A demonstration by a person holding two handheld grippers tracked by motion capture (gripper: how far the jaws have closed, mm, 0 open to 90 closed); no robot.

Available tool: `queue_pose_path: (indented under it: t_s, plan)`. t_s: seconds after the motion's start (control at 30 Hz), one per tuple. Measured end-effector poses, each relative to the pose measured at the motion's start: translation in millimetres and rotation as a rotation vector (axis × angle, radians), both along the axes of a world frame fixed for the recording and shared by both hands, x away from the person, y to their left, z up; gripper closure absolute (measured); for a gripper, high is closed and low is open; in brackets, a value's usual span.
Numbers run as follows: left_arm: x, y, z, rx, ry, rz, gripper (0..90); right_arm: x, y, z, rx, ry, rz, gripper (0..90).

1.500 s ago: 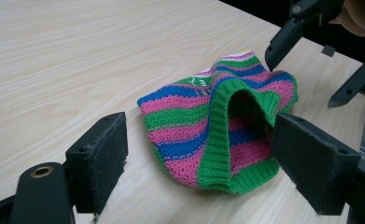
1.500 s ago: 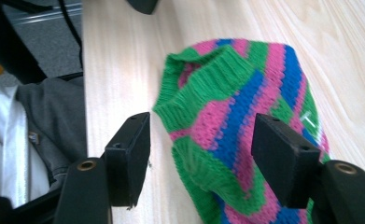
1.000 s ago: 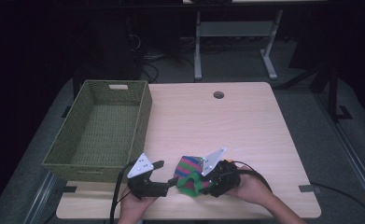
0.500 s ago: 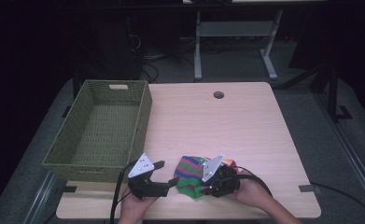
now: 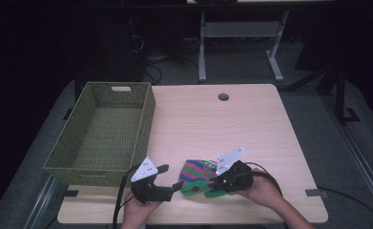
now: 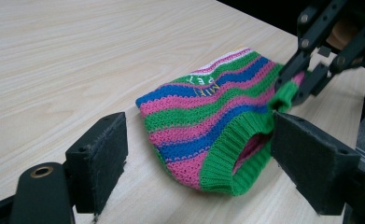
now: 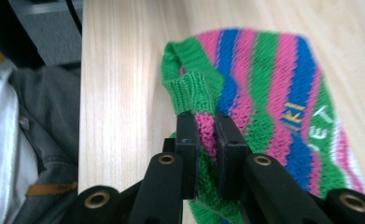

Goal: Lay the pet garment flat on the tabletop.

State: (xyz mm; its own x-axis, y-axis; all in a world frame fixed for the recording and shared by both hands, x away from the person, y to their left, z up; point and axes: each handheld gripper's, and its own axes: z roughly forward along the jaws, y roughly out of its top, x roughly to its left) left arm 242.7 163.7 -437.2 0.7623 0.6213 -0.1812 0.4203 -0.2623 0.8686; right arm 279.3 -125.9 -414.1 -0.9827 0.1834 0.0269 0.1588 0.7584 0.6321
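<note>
A knitted garment in pink, blue and green stripes lies on the table near its front edge. My right gripper has just been closing and is now shut on the garment's green ribbed hem, pinching a fold of it between the pads. The left gripper view also shows the right gripper clamped on the hem. My left gripper is open, its pads standing either side of the garment's near end without touching it. In the high view the left gripper sits just left of the cloth.
An empty green woven basket stands on the left half of the table. A round cable hole is near the far edge. The person's trouser leg is close below the table's front edge.
The right gripper has shifted along the garment's front edge and its jaws have shut on the green hem. The garment now lies flatter. The left gripper has stayed put.
</note>
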Motion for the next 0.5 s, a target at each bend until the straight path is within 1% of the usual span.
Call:
queue_pose_path:
  t_s: [0.07,0.13,0.23,0.3,0.33,0.37,0.4,0.43,0.5]
  plan:
    - [0.3,0.6,0.1,-0.006,0.004,-0.002,18.7,1.5,-3.1,5.0,0.015,-0.008,-0.011,81.6]
    - [1.0,0.6,0.2,-0.001,0.001,0.0,18.7,3.2,-5.8,9.5,0.022,-0.012,-0.015,81.6]
    - [4.7,1.0,-1.2,-0.024,0.014,-0.001,18.7,4.9,-10.8,16.3,0.038,-0.011,-0.031,81.8]
    - [5.7,0.9,-1.7,-0.029,0.02,-0.01,18.7,6.7,-14.7,20.5,0.051,-0.013,-0.04,81.8]
    - [6.0,0.7,-1.8,-0.027,0.022,-0.014,18.7,6.1,-16.0,22.8,0.062,0.008,-0.057,81.9]
    - [6.3,0.0,-1.9,-0.033,0.023,-0.018,18.8,8.0,-18.0,24.1,0.067,-0.003,-0.06,81.8]
    - [6.5,-0.4,-1.9,-0.035,0.025,-0.024,19.3,8.9,-19.6,25.6,0.078,0.011,-0.069,82.0]
    - [6.7,-1.1,-1.4,-0.03,0.032,-0.032,19.6,10.2,-20.7,26.3,0.086,0.011,-0.071,82.0]
    - [6.3,-2.5,-0.4,-0.038,0.029,-0.044,19.6,12.4,-22.9,29.0,0.099,0.015,-0.082,82.1]
